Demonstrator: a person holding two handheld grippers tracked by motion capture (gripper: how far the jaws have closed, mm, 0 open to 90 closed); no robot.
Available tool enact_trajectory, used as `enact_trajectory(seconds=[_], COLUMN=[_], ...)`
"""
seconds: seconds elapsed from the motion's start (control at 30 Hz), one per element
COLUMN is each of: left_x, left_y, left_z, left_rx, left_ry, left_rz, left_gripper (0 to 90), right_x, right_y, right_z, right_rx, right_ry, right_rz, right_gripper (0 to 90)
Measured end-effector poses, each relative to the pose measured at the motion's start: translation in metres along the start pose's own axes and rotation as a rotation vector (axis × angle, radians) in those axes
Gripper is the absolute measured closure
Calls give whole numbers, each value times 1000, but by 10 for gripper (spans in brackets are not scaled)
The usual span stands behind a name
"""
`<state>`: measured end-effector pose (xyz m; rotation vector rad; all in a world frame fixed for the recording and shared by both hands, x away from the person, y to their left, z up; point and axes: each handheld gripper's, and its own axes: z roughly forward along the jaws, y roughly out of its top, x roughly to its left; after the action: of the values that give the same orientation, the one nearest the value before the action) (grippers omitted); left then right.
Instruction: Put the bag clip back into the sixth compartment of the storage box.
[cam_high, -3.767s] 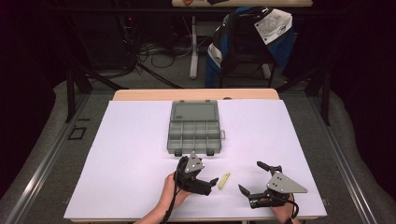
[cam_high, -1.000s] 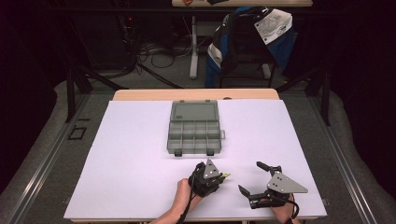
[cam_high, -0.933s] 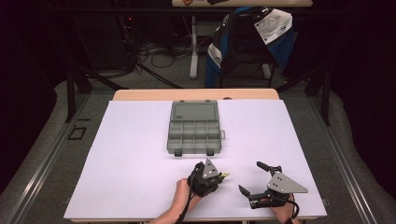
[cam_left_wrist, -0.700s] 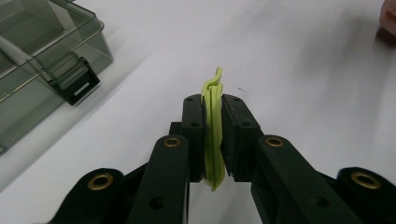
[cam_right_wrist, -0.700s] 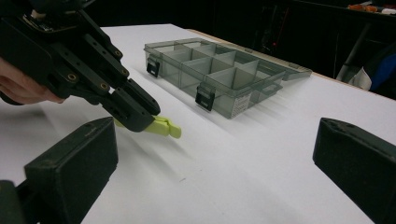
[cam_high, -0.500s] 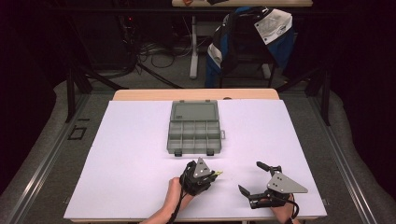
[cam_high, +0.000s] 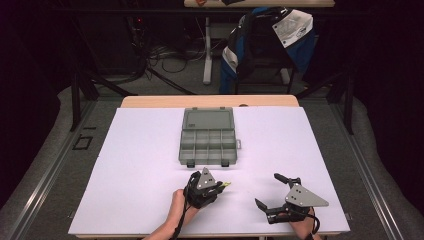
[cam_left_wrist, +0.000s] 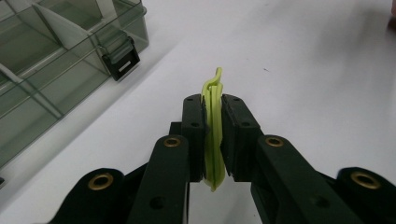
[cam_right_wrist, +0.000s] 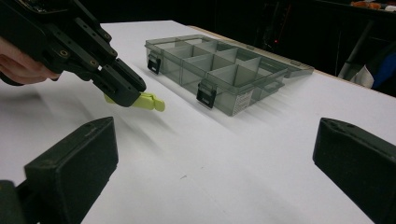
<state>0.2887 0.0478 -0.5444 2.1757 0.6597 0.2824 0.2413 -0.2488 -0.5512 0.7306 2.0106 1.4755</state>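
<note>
Vs the oldest high-view frame: yellow-green clip was lying flat on the white table (cam_high: 130, 165) between the two grippers, now it's off the sheet, clamped in my left gripper (cam_high: 220, 186). Left hand has shifted right and slightly toward the box since then. Right gripper (cam_high: 270, 192) hasn't budged, jaws spread wide, nothing between them

Organizer box (cam_high: 207, 142): smoky transparent, lid folded open flat toward the far edge, two black latches on the near wall, sits mid-table. Compartments with dividers, all look bare from what I can see

Left gripper view: clip (cam_left_wrist: 213, 135) sits edge-on between both pads, pinched tight, curled tip poking out past the jaw ends; box corner and one latch (cam_left_wrist: 121, 59) at upper left. Right gripper view gives the side angle: left gripper held above the table, clip (cam_right_wrist: 148, 101) sticking out of it level, short of the box's near wall
</note>
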Motion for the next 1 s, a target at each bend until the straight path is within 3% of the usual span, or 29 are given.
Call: enact_trajectory(seconds=[0.23,1.0], left_x=[8,31], left_y=[-2,-12], left_z=[-7,-22], left_rx=[-11,-25], left_ry=[15,73], left_rz=[5,-44], left_gripper=[802,802], right_x=[0,1], right_y=[0,1], right_z=[-2,0], right_rx=[0,2], right_ry=[-1,8], right_rz=[2,-3], right_gripper=[0,0])
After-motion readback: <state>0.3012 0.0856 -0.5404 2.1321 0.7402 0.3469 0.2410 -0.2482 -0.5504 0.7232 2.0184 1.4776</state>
